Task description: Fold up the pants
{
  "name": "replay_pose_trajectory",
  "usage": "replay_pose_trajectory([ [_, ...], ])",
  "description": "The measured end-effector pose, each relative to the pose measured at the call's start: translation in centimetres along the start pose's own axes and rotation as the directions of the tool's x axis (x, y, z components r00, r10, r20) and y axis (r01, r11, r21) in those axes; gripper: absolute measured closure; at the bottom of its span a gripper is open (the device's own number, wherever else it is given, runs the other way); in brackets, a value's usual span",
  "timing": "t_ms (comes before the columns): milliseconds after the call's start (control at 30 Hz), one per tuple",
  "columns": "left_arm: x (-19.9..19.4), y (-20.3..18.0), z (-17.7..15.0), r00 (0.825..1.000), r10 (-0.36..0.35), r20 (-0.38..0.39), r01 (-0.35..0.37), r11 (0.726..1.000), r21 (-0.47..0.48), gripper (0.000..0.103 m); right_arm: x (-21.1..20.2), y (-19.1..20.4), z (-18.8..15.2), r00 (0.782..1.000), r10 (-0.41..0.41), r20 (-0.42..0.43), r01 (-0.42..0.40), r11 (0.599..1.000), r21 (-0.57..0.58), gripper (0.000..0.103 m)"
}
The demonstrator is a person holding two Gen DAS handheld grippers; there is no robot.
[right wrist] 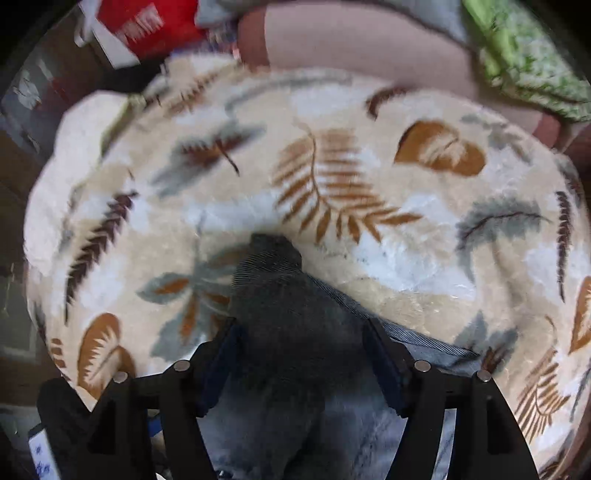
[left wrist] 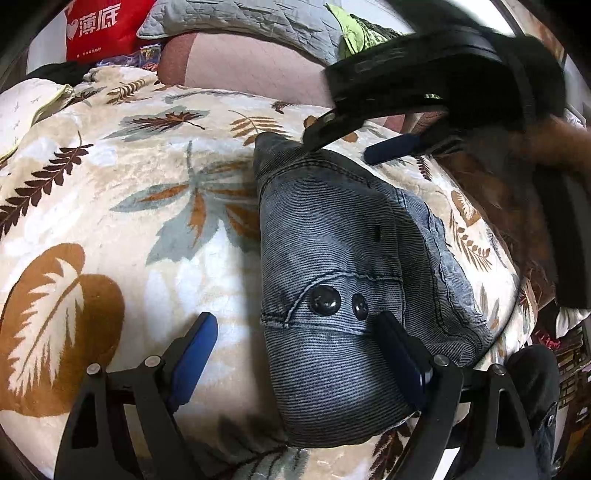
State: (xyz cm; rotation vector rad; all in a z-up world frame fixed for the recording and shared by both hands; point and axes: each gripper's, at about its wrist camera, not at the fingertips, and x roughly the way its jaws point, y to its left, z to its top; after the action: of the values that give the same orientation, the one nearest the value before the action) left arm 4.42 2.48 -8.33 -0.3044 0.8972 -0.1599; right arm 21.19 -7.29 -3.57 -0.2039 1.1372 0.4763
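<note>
The grey-blue denim pants [left wrist: 332,266] lie folded into a compact bundle on a leaf-print blanket [left wrist: 129,206], with two dark snap buttons [left wrist: 325,300] facing up. My left gripper [left wrist: 295,334] is open and hovers over the near end of the bundle, its right finger above the denim and its left finger over the blanket. My right gripper [left wrist: 343,147] appears in the left wrist view above the far end of the bundle, jaws apart. In the right wrist view the right gripper [right wrist: 299,339] is open just above the pants [right wrist: 280,306], holding nothing.
The blanket [right wrist: 369,184] covers a rounded bed surface. Behind it are a pinkish cushion [left wrist: 240,70], a grey quilted pillow [left wrist: 236,22], a red bag [left wrist: 99,26] and green cloth [left wrist: 351,33]. A brown furry throw [left wrist: 498,206] lies at the right.
</note>
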Motion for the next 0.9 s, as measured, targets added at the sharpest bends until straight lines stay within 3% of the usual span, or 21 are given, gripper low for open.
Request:
replay_pose_trajectory([
  [67,-0.1,0.0,0.0,1.000,-0.003,0.001,0.003,1.000,-0.006,0.015,-0.4,-0.3,-1.1,1.000,-0.006,0.022,0.006,1.000,0.000,0.032],
  [133,-0.3,-0.1,0.0,1.000,-0.007,0.007,0.007,1.000,-0.007,0.015,1.2,-1.3,-2.3,0.999,-0.046,-0.018,0.046,0.999,0.006,0.031],
  [200,-0.7,-0.2,0.1,1.000,-0.011,0.021,0.012,1.000,-0.004,0.016,2.6,-2.1,-2.8,0.983,-0.181,-0.027,0.180,0.983,-0.029,0.031],
  [300,-2.1,-0.3,-0.2,0.998,-0.018,0.055,0.017,1.000,0.012,0.016,0.4,-3.4,-3.5,0.997,-0.065,0.034,0.062,0.995,0.075,0.031],
  [467,-4.4,0.2,0.7,0.989,-0.013,0.144,0.017,1.000,-0.025,0.016,-3.8,-4.3,-6.8,0.989,-0.030,0.143,0.016,0.995,0.099,0.031],
  [533,-3.3,0.2,0.7,0.996,0.007,0.094,-0.005,1.000,-0.022,0.016,-3.1,-5.7,-8.7,0.992,-0.024,0.124,0.009,0.993,0.120,0.028],
  [567,-1.4,0.0,0.4,0.999,0.039,-0.008,-0.039,0.999,0.000,0.016,-2.1,-6.3,-9.6,0.995,-0.026,0.092,0.013,0.991,0.132,0.024],
  [600,-0.4,0.2,0.1,0.998,0.043,-0.050,-0.043,0.999,-0.001,0.015,-0.3,-7.1,-10.5,0.999,-0.033,0.023,0.030,0.988,0.149,0.023],
  [633,-0.4,0.4,0.0,0.999,0.028,-0.043,-0.029,0.999,-0.022,0.015,1.0,-8.1,-11.2,1.000,-0.003,-0.017,0.006,0.984,0.178,0.023],
  [733,-2.0,0.4,0.8,0.999,0.047,-0.008,-0.048,0.999,-0.025,0.016,-1.4,-8.9,-11.5,0.995,0.057,0.086,-0.075,0.973,0.220,0.023],
  [900,-4.1,0.3,1.8,0.991,0.130,0.026,-0.129,0.991,-0.033,0.016,-5.1,-10.6,-13.6,0.956,0.142,0.257,-0.216,0.933,0.289,0.023],
])
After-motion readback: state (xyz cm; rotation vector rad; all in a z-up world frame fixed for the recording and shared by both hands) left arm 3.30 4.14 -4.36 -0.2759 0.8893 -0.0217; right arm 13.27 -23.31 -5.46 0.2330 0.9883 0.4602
